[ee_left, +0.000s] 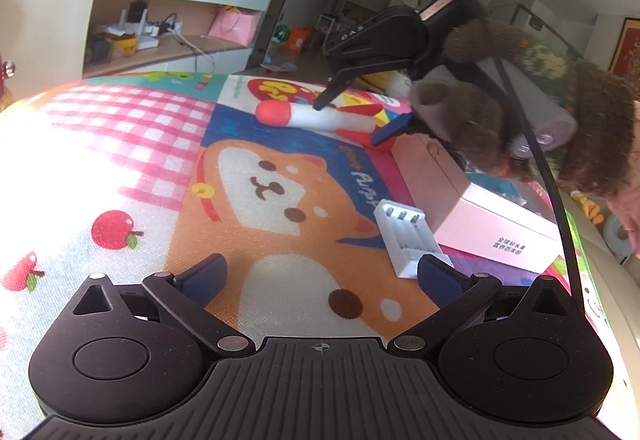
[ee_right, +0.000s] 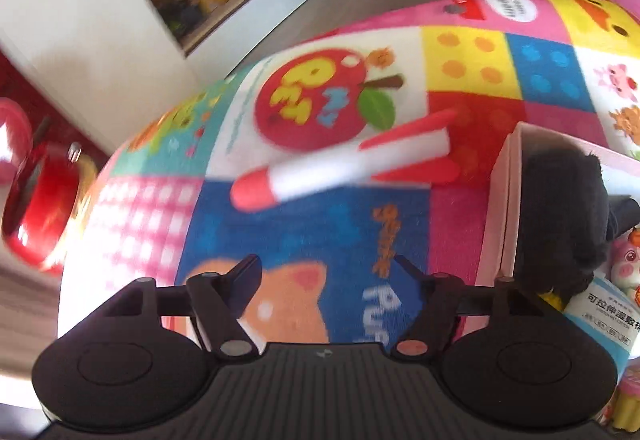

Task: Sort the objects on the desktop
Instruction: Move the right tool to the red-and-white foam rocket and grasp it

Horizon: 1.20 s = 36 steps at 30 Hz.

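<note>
Open pink box [ee_right: 505, 195]: dark plush toy [ee_right: 560, 215] inside

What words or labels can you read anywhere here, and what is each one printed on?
"PUPPY": on the blue patch of the play mat, beside the cartoon dog.
"PET": yellow letters in the mat's red apple picture.
"DAS": white letters on the right gripper, partly hidden.
Chinese characters on the pink box: too small to read.
Chinese heading on the blue-and-white packet: blurred and cut off.
</note>
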Each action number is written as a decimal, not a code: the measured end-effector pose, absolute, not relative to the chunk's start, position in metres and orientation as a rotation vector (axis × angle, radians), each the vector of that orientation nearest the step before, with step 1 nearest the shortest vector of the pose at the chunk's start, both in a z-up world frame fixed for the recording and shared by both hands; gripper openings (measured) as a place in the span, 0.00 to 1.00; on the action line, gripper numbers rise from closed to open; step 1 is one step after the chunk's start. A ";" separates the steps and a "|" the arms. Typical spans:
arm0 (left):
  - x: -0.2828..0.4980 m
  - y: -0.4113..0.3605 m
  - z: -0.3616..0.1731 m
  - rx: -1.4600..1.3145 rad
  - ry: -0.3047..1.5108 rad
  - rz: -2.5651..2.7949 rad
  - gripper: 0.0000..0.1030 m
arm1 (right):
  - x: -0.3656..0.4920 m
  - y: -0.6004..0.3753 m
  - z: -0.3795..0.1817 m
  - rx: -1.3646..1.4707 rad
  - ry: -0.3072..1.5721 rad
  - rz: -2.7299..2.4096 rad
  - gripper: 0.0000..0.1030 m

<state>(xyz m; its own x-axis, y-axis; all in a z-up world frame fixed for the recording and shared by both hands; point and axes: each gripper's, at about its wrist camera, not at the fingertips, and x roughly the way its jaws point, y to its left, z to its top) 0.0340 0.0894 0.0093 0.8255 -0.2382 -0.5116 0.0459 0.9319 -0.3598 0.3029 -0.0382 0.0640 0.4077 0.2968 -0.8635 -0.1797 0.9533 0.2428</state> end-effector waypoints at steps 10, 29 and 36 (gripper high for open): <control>0.032 0.099 0.009 -0.403 0.563 -0.136 1.00 | 0.340 0.002 0.032 0.269 1.001 0.176 0.65; 0.032 0.104 0.008 -0.436 0.536 -0.128 1.00 | 0.361 -0.008 0.024 0.396 0.978 0.242 0.39; 0.032 0.106 0.007 -0.451 0.537 -0.123 1.00 | 0.266 -0.032 0.089 0.304 0.934 0.587 0.33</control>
<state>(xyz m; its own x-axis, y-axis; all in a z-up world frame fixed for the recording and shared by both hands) 0.0324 0.1062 0.0070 0.8545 -0.2288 -0.4663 -0.0031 0.8955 -0.4451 0.2656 -0.0322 0.0886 0.4551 0.5940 -0.6633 -0.3399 0.8044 0.4872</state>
